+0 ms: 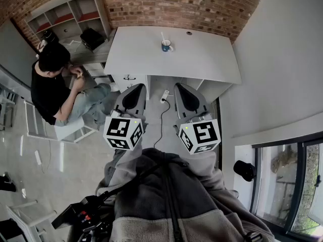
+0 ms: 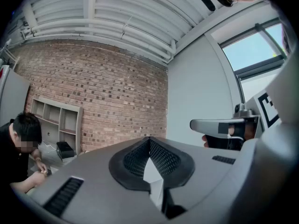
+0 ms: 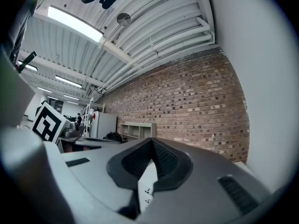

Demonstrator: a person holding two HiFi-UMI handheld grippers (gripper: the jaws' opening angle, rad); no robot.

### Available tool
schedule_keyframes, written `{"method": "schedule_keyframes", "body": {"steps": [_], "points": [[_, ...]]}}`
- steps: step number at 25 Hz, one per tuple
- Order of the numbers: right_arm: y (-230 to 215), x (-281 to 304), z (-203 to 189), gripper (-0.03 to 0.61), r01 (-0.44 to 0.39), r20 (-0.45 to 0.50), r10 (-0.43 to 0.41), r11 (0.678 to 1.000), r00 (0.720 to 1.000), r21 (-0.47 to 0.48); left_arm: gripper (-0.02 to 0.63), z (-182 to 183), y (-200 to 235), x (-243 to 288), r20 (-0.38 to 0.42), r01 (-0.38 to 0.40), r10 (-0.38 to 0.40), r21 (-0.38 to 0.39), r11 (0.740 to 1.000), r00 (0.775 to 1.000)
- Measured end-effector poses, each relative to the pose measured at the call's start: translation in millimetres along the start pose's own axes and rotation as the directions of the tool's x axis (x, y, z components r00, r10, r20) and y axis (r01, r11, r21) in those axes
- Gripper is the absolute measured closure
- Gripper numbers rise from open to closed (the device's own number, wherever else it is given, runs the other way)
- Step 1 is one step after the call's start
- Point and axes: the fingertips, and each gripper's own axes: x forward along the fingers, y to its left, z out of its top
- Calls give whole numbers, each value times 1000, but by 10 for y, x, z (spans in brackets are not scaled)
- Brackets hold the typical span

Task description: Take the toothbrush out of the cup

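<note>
Brick wall (image 1: pixel 192 4) behind a white table (image 1: pixel 202 59), seen from above in the head view. The cup (image 1: pixel 166 46) stands near the back middle of the tabletop, and the toothbrush (image 1: pixel 162 37) stands upright in it, leaning slightly left with its handle above the rim. The left gripper (image 1: pixel 135 94) and the right gripper (image 1: pixel 185 96) are held side by side close to the operator's body, over the floor and short of the table's near edge, well apart from the cup. In each gripper view the ribbed dark pads meet at their tips with nothing pinched between them, so both sets of jaws are pressed together and empty (left gripper (image 2: pixel 149 141); right gripper (image 3: pixel 150 143)). A power strip (image 1: pixel 164 96) with its cable lies on the floor between the two grippers. A seated person (image 1: pixel 55 84) works at the left, beside a shelf unit (image 1: pixel 70 16). Progress: none of the task appears done. Remaining, by this reading, are the approach to the table, the parting of one gripper's jaws, the grasp on the handle, and the lift clear of the cup.
</note>
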Motion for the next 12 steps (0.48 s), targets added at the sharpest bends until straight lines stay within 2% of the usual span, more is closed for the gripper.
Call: {"method": "schedule_keyframes", "body": {"steps": [12], "points": [[18, -34, -79, 578, 29, 16, -29, 999, 999, -17, 611, -101, 13, -26, -2, 13, -13, 2, 1000, 1000]]}}
